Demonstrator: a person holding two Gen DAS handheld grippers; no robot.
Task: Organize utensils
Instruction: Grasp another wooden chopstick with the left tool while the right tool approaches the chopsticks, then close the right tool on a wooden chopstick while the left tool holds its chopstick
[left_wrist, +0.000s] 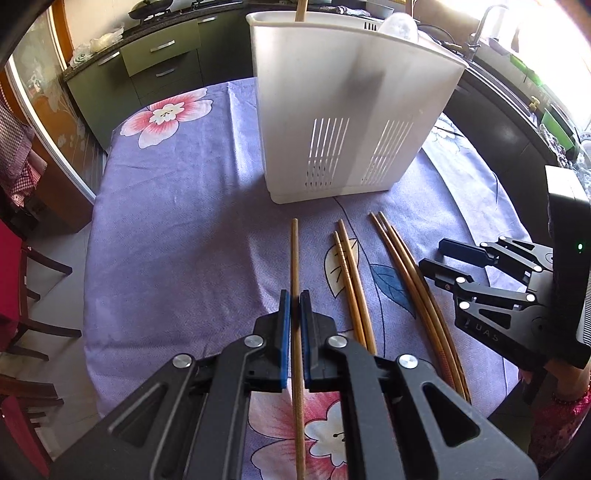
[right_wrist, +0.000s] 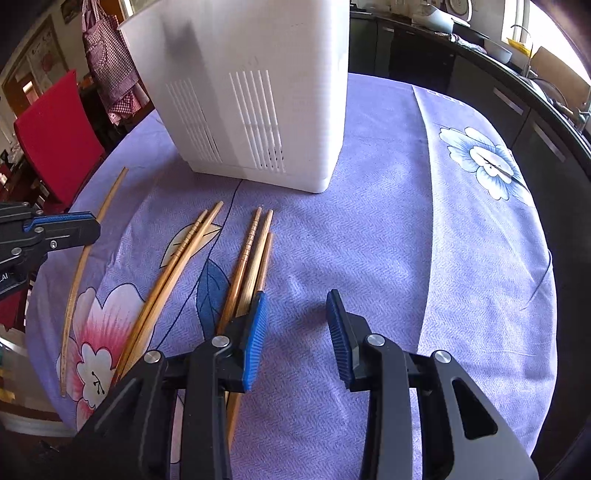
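single chopstick (left_wrist: 294, 258) pinched between pressed-together left gripper (left_wrist: 294, 310) pads, long axis running straight ahead toward white utensil holder (left_wrist: 354, 110). right gripper (right_wrist: 297, 325) spread, empty, chopstick bundle (right_wrist: 251, 258) touching outside its left pad.

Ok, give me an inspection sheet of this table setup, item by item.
Surface: purple floral tablecloth.
Job's things: white slotted utensil holder upright; single chopstick apart from the loose chopsticks lying in front of it.
Clutter: nothing seen.
Grippers: left gripper shut on the single chopstick; right gripper open, nothing between its pads, beside the loose chopsticks.
Cables: nothing seen.
Surroundings: kitchen cabinets, red chair.
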